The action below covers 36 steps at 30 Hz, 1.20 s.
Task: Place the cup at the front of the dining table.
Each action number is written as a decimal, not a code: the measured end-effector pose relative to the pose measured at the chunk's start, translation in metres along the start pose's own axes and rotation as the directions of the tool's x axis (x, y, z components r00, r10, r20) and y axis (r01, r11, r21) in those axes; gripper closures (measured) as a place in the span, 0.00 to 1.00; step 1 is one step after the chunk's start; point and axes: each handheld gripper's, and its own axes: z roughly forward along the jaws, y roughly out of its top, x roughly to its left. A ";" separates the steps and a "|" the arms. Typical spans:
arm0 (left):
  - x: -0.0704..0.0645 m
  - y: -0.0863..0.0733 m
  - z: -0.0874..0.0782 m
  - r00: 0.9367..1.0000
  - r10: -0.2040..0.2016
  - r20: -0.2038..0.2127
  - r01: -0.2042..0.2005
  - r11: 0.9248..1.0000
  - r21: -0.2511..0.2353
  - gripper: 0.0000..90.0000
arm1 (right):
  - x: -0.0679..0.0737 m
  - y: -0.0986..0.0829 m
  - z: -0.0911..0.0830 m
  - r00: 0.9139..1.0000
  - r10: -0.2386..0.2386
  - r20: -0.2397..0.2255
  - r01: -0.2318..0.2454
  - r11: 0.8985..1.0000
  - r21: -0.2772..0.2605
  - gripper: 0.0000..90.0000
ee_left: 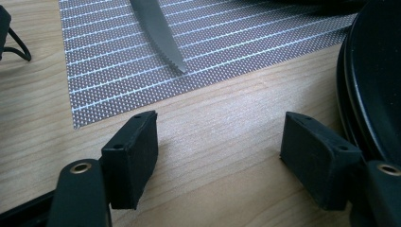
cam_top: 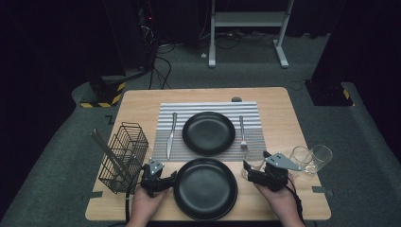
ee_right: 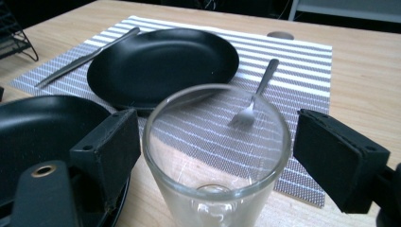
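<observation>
**Glass framed by the right gripper, not yet gripped**

A wooden table [cam_top: 293,118] is seen from the high view, with a striped placemat [cam_top: 253,111] laid at its middle. On the placemat a black plate [cam_top: 208,133] is set between a knife [cam_top: 170,135] and a fork [cam_top: 242,133]. A 2nd black plate [cam_top: 204,188] is placed on bare wood at the near edge, and a wire basket [cam_top: 124,153] is stood at the left.

3 clear glasses are grouped at the right: 2 spare glasses [cam_top: 312,158] further out, and the near glass [cam_top: 254,160] just off the placemat's corner, beside the 2nd plate.

The right gripper [ee_right: 215,156] is held around that near glass [ee_right: 215,156]: its jaws are spread wide, 1 on each side of the glass wall, with a gap visible at both sides. The step in hand is judged to be the grasp of this glass. A steady closing on the wall is called for next, then a straight lift so that the 2nd plate's rim is not knocked.

The left gripper [ee_left: 220,158] is held low over bare wood beside the 2nd plate [ee_left: 373,80], its jaws spread and nothing between them; the knife tip [ee_left: 165,47] is seen ahead.
</observation>
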 end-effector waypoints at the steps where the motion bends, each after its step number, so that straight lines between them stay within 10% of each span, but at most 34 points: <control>1: 0.000 0.000 0.000 1.000 0.000 0.000 0.000 1.000 0.000 0.32 | 0.000 -0.001 0.000 1.000 -0.006 -0.001 0.006 1.000 -0.003 0.18; 36: 0.000 0.000 0.000 1.000 0.000 0.001 0.000 1.000 0.000 0.31 | 0.003 -0.015 0.007 0.998 -0.055 0.024 0.056 0.997 -0.061 0.31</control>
